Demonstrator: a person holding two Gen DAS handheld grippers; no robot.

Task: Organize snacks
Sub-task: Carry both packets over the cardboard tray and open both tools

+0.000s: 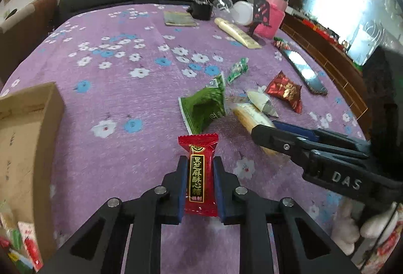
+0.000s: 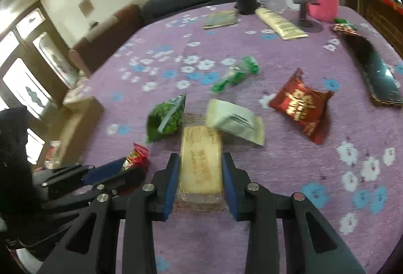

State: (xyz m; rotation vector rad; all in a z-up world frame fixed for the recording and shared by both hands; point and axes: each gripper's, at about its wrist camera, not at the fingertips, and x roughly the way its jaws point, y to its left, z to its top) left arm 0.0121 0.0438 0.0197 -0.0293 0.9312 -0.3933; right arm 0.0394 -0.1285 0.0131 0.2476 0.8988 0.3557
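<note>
My left gripper (image 1: 200, 160) is shut on a slim red candy packet (image 1: 200, 173) with gold lettering, held just above the purple flowered tablecloth (image 1: 113, 97). In the right wrist view the same packet (image 2: 137, 155) shows at the left, between the blue pads. My right gripper (image 2: 201, 156) is shut on a tan biscuit packet (image 2: 201, 168) that lies on the cloth, with a pad against each long side. Beyond it lie a green packet (image 2: 167, 117), a white packet (image 2: 234, 120), a red packet (image 2: 299, 105) and a small green candy (image 2: 236, 74).
An open cardboard box (image 1: 32, 122) stands at the left edge with several snacks in it. At the back right are a phone (image 1: 304, 69), a cream tube (image 1: 238, 33), a pink bottle (image 1: 273, 14), a black stand and a clear cup.
</note>
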